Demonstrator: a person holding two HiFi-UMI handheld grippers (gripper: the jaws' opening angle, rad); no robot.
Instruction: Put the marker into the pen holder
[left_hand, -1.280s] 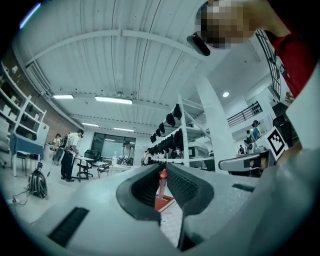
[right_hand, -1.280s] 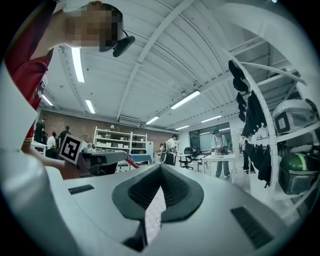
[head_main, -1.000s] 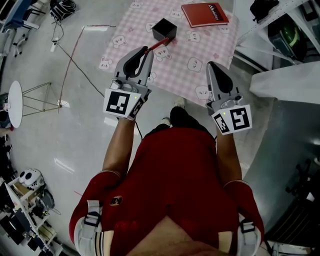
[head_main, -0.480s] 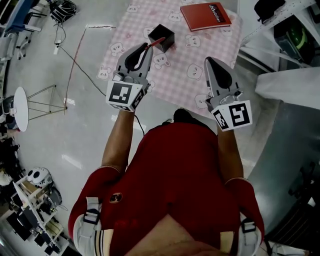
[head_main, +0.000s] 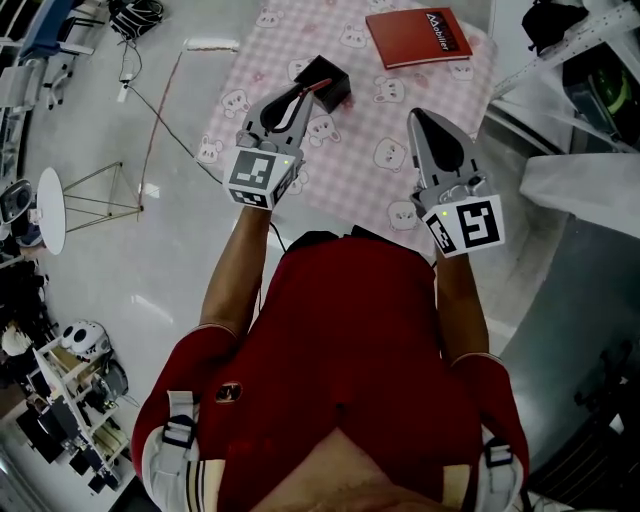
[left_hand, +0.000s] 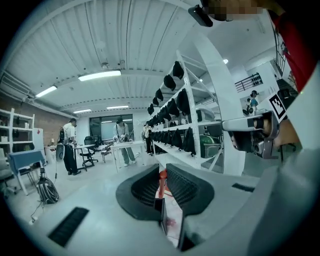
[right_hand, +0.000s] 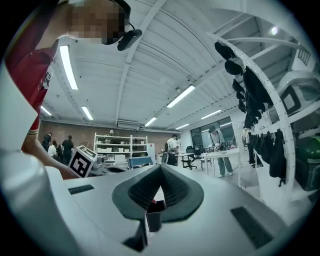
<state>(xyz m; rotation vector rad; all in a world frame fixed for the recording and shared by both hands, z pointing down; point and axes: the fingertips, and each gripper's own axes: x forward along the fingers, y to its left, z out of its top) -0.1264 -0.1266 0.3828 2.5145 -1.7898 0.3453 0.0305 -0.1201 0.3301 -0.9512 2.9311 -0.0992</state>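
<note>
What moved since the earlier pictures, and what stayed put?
The left gripper, still shut on the red marker, moved forward, closer to the black pen holder; the marker's tip is now at its top. The right gripper, shut and empty, also moved forward over the pink cloth. The holder and the red book stayed where they were.

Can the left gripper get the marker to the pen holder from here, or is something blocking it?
Probably yes: the left gripper grips the marker, its tip seemingly over the open pen holder, and the right gripper sits well aside.
</note>
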